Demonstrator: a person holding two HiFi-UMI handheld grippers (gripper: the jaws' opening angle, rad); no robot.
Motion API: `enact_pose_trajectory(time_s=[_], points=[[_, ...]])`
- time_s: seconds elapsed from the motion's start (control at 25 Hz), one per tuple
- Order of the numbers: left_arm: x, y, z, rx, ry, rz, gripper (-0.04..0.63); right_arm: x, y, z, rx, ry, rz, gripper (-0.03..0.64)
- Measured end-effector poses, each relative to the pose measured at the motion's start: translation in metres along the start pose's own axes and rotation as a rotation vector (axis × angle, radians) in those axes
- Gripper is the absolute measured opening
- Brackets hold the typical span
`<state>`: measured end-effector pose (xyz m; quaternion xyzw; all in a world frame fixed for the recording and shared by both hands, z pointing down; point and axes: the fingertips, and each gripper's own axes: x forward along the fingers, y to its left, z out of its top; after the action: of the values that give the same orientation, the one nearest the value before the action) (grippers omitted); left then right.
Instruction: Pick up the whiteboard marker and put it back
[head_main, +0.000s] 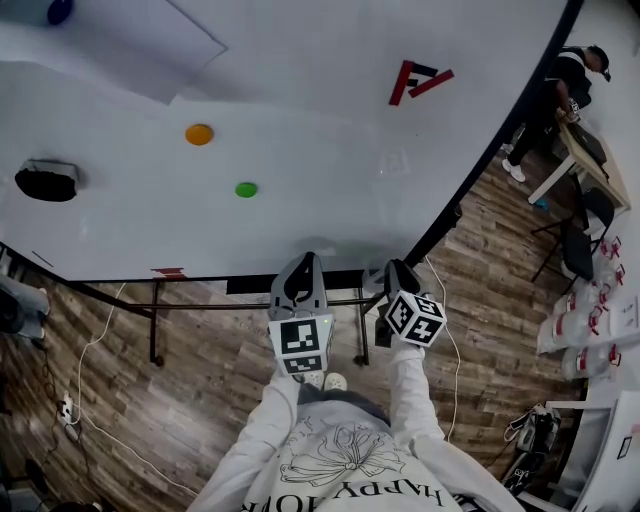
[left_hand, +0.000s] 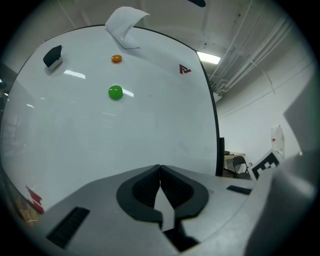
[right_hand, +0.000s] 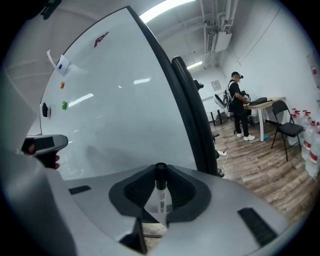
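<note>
- My right hand-held gripper (right_hand: 160, 175) is clamped on the whiteboard marker (right_hand: 161, 197). Its 2 jaws press the white barrel from either side, and the black cap pokes out past the tips toward the whiteboard (right_hand: 115, 100).
- My left hand-held gripper (left_hand: 160, 172) is closed, its jaws meeting tip to tip with nothing between them. It faces the board too.
- In the head view, both sit side by side at the board's lower edge, near a dark ledge (head_main: 250, 284). That may be the marker tray, but it is too small here to be sure.
- On the board are 1 green magnet (head_main: 246, 189), 1 orange magnet (head_main: 199, 134), a black eraser (head_main: 47, 180) at the left and a red logo (head_main: 418, 82) at the upper right.
- A person (right_hand: 235, 102) stands well off to my right at a counter (right_hand: 265, 102), with a folding chair (right_hand: 285, 125) beside it.
</note>
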<state>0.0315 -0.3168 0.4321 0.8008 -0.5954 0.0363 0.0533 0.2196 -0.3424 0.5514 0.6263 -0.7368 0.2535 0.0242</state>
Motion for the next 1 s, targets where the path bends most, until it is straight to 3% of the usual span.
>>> enact_pose_trajectory(time_s=[0.44,0.68,0.84,1.0], points=[[0.001,0.009,-0.001,-0.005,0.002,0.024,0.006,0.012,-0.010,-0.014,-0.008,0.023,-0.038,0.069],[0.002,0.010,-0.005,-0.004,0.003,0.030,0.006,0.010,-0.020,-0.018,-0.026,0.030,-0.087,0.115],[0.002,0.010,-0.005,-0.010,0.003,0.030,0.006,0.005,-0.021,-0.011,-0.029,-0.003,-0.100,0.161],[0.000,0.009,-0.001,-0.014,-0.002,0.023,0.006,-0.006,-0.015,0.013,-0.121,-0.076,-0.129,0.167]])
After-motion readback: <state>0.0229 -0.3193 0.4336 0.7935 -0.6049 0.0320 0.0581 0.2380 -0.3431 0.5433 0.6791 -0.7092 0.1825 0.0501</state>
